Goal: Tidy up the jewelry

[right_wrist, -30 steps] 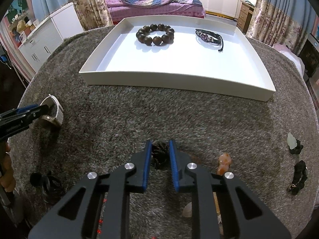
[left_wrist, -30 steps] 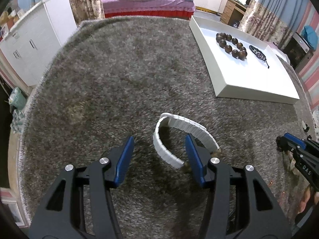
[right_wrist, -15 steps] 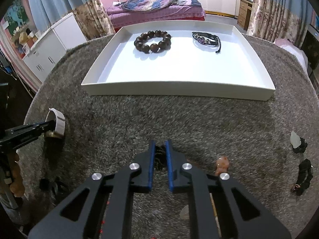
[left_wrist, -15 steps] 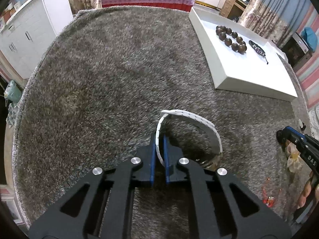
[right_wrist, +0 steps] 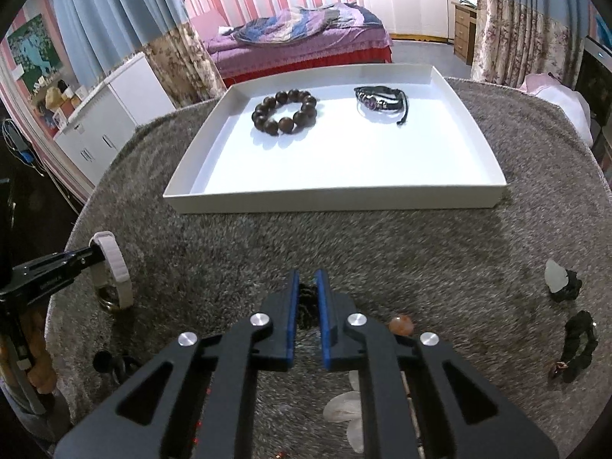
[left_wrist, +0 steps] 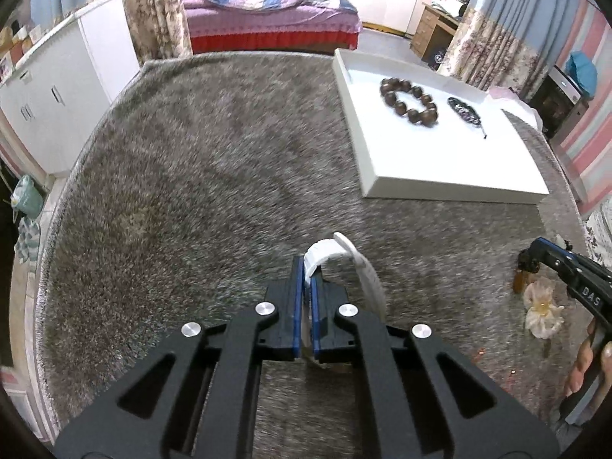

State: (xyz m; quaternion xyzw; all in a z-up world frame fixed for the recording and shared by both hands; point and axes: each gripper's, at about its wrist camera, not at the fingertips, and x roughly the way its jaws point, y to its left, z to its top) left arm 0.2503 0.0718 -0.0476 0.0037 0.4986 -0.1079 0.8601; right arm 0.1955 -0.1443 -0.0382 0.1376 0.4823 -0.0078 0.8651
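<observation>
The left gripper (left_wrist: 305, 275) has its two blue-lined fingers (left_wrist: 295, 298) pinching the band of one white bracelet (left_wrist: 346, 258), which arcs up and to the right of the tips above the grey shaggy surface (left_wrist: 210, 176). In the right wrist view that same bracelet hangs from the tips at the left edge, with a metal ring at its lower end.

The right gripper (right_wrist: 307, 283) has its fingers (right_wrist: 292, 306) drawn close around one small dark beaded piece (right_wrist: 306, 302) that sits between them; a narrow gap shows between the pads, and whether they press it cannot be told.

Just right of the right gripper lies one orange bead-like stone (right_wrist: 399, 323), and pale translucent pieces (right_wrist: 342, 411) show beneath the frame. Toward the right edge sit one clear stone on a black cord (right_wrist: 562, 281) and one black tangled piece (right_wrist: 579, 338). At the lower left lies one more dark item (right_wrist: 111, 361), too blurred to name.

Further off, one white tray (right_wrist: 336, 201) rests on the surface. It holds two pieces, well apart: one bracelet of large dark brown beads (right_wrist: 285, 111) on the left and one black cord bracelet (right_wrist: 380, 99) on the right.

Beyond are a bed (right_wrist: 298, 38) and a white cabinet (right_wrist: 111, 114).
</observation>
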